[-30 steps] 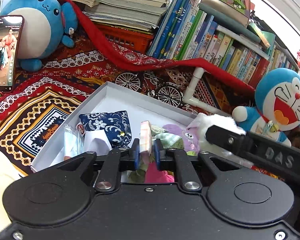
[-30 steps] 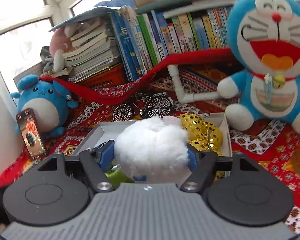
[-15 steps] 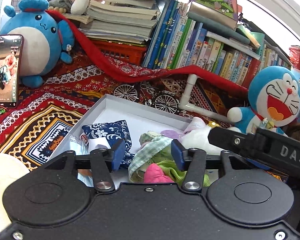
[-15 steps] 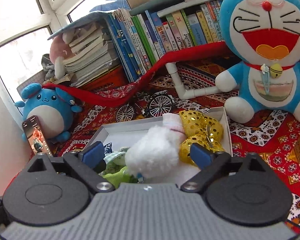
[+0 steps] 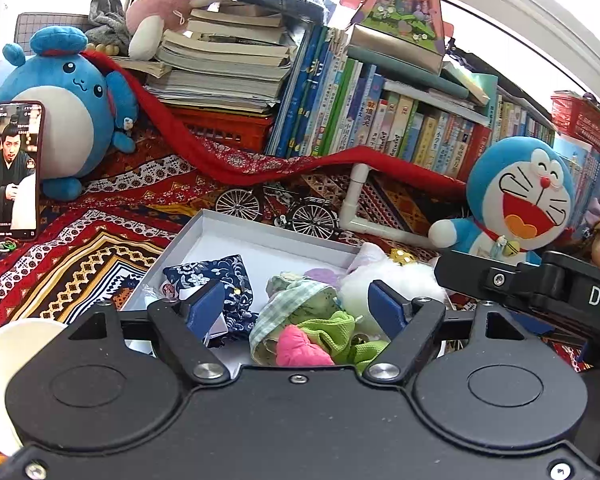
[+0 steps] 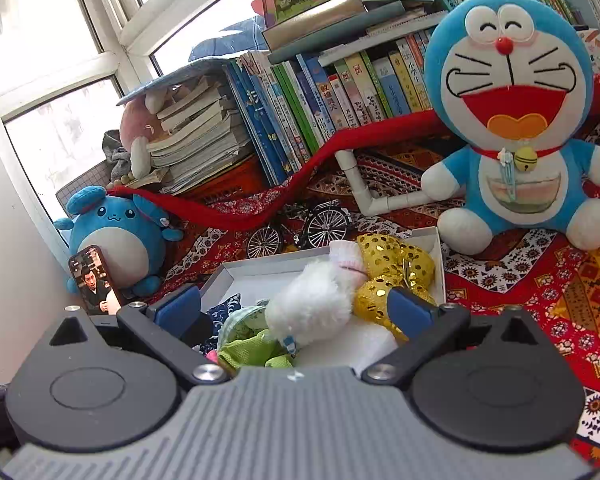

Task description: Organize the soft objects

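1. The left gripper (image 5: 298,306) is opening, its blue pads clear of the soft pile; the checked green cloth (image 5: 300,300) lies in the white box (image 5: 260,236) just beyond and between them.
2. The right gripper (image 6: 296,308) is also opening, nothing pinched; the white fluffy toy (image 6: 312,300) rests in the box, seemingly untouched, beside the gold sequinned pouch (image 6: 396,264).

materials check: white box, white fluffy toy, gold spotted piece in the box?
White box: looks like matte cardboard or thin card, with crisp folded walls.
White fluffy toy: long-pile plush, fuzzy outline, no sheen.
Gold spotted piece: soft fabric covered in shiny sequin-like discs, glinting and crumpled; could be foil print instead.
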The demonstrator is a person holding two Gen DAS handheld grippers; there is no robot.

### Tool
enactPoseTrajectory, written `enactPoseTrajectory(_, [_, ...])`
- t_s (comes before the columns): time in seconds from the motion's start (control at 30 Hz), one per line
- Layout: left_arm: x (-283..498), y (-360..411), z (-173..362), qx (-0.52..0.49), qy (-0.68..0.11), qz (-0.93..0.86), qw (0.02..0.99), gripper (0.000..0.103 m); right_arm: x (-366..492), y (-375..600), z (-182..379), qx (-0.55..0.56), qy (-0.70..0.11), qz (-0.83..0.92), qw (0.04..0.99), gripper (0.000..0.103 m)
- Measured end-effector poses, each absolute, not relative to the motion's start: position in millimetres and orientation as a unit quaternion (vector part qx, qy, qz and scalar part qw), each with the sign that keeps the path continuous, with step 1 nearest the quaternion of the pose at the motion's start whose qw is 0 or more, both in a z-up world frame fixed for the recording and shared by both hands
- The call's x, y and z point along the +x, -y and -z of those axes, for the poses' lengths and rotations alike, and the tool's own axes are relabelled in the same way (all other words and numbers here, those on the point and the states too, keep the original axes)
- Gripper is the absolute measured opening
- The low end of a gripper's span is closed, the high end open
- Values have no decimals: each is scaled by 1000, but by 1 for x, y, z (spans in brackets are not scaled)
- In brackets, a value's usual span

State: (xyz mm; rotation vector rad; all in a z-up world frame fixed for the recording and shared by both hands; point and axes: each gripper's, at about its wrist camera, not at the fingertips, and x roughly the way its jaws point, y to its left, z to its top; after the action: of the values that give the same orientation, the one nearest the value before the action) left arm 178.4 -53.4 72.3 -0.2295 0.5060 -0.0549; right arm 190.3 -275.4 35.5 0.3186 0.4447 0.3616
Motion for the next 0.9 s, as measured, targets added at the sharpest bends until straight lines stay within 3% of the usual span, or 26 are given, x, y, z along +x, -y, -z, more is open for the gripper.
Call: enactPoseTrajectory(0.9, [113,53,-97,-58,-234,104,965,87,104,276,-63,82,-109,-142,981,103])
